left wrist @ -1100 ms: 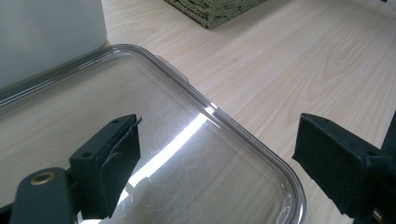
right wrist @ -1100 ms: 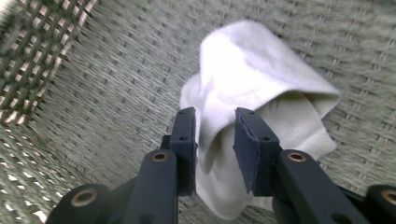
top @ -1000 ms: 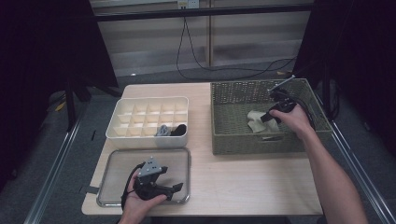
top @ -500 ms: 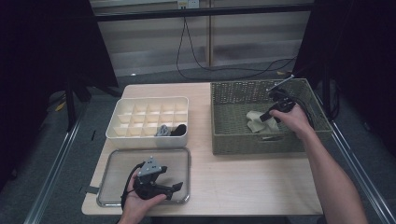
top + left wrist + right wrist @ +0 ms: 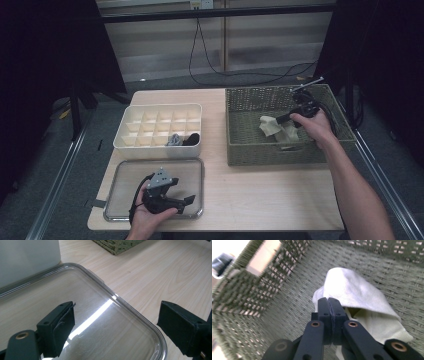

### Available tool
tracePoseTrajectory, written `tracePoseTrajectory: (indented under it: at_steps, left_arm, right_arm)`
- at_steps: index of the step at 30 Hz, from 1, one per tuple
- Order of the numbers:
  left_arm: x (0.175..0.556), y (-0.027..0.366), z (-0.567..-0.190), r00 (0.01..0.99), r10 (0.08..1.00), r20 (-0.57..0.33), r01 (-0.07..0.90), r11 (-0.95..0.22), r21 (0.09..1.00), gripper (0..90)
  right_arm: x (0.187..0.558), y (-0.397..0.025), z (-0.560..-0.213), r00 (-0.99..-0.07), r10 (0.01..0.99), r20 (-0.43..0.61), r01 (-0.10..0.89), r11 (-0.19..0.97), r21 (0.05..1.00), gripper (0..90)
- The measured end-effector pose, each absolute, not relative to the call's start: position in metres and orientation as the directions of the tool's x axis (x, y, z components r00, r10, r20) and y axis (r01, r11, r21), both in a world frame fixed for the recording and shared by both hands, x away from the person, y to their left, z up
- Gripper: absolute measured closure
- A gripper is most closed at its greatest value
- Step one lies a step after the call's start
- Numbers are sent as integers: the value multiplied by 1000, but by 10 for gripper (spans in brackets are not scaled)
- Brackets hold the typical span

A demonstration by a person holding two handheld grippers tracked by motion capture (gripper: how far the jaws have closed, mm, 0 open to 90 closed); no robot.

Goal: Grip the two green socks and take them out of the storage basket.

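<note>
Cloth (image 5: 357, 290) in basket (image 5: 240, 145), our right gripper (image 5: 329, 305) jaws pinched on it, our left gripper (image 5: 115, 330) jaws released over tray (image 5: 140, 317).

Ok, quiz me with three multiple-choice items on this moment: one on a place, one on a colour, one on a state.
1. Where is the pale cloth?
A. wicker basket
B. clear tray
C. white divided box

2. What colour is the divided box?
A. green
B. white
C. black

3. How do the left hand-held gripper jaws stand?
A. shut on the cloth
B. shut on nothing
C. wide apart

Answers: 1 A, woven walls surround it; 2 B, its walls are white; 3 C, the clear tray shows between them.
</note>
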State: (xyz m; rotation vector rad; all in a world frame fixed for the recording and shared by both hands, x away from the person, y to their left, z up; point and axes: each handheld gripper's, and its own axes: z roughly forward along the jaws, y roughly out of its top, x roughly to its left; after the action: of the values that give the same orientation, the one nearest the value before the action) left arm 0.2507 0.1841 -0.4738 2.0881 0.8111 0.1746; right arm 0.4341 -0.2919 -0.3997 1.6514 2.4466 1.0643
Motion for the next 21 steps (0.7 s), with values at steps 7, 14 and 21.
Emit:
tracePoseTrajectory:
  at_steps: [7, 14, 21]
  left_arm:
    - [250, 184, -474, 779, 606, -164, 482, -410, 774, 141]
    - [250, 184, -473, 776, 609, -165, 486, -409, 773, 141]
    - [250, 184, -473, 776, 609, -166, 486, -408, 773, 141]
  right_arm:
    - [429, -293, -391, -468, 805, 364, 780, 184, 598, 897]
    - [425, -293, -386, -480, 796, 369, 758, 163, 632, 898]
    - [423, -295, -374, -493, 784, 377, 732, 139, 667, 898]
